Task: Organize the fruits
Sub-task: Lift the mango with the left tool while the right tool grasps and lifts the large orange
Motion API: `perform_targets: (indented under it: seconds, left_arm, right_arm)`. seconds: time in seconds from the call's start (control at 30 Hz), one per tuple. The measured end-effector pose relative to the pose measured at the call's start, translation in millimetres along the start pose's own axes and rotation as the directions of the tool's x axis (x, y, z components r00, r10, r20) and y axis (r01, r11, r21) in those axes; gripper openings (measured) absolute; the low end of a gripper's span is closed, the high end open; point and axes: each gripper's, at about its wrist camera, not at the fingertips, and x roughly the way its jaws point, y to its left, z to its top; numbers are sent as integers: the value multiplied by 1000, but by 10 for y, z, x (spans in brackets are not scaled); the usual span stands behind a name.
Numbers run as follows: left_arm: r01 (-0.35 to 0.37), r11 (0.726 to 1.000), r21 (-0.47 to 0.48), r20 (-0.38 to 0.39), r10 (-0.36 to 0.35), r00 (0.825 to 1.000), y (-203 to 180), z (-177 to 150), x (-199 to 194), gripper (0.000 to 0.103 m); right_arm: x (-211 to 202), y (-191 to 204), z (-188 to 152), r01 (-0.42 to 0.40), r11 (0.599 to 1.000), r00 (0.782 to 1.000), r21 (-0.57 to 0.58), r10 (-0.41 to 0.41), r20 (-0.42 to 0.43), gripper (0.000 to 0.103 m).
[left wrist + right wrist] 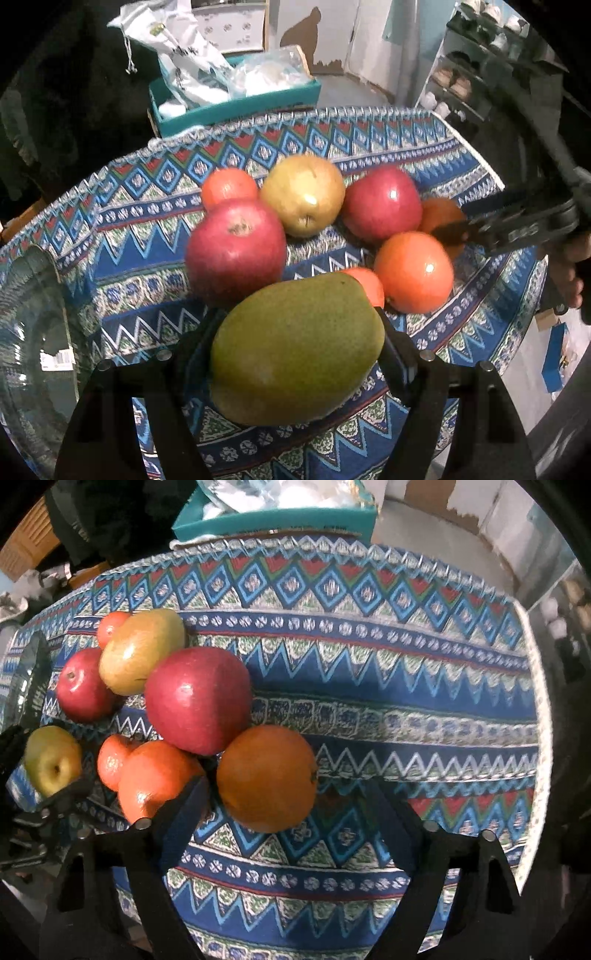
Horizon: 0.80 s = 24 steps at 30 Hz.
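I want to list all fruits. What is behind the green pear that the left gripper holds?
Behind the green pear, a small orange fruit shows only its top; the pear covers the rest. Further back lie a red apple and an orange-red fruit. The patterned cloth directly behind is hidden.

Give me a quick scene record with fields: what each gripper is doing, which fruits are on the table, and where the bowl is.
left gripper: shut on the green pear, fingers on both its sides
right gripper: open, fingers on either side of the orange, not clamped
loose fruit: two red apples, a yellow-green pear, orange-red fruits, kind unclear
surface: patterned tablecloth
glass bowl: at the left edge of the left wrist view, beside the fruit
behind the table: teal box holding bags
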Motion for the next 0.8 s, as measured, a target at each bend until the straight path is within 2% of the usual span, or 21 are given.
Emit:
perform_targets:
  seconds: [0.13, 0.23, 0.3, 0.33, 0.53, 0.8]
  left_arm:
    - [0, 1000, 5, 39, -1, 999, 1, 40, -97, 79]
    - [4, 1000, 9, 58, -5, 998, -5, 69, -159, 79]
    - [1, 1000, 15, 71, -2, 998, -29, 72, -202, 79]
    - [-2, 1000, 20, 79, 0, 997, -40, 76, -229, 79]
    - [-14, 1000, 17, 124, 12, 992, -68, 119, -386, 79]
    - [-42, 999, 23, 196, 37, 980, -80, 161, -624, 79]
  right_arm:
    - [139, 5, 12, -1, 1000, 1000, -3, 1, -26, 84]
    - [216, 29, 7, 2, 1000, 1000, -20, -3, -26, 77]
    - [256, 68, 1, -2, 999, 1000, -36, 2, -20, 61]
    - [268, 85, -4, 2, 999, 1000, -40, -3, -15, 58]
    - [239, 246, -68, 49, 997, 998, -65, -46, 43, 57]
    - [-258, 342, -108, 94, 994, 976, -64, -79, 205, 57]
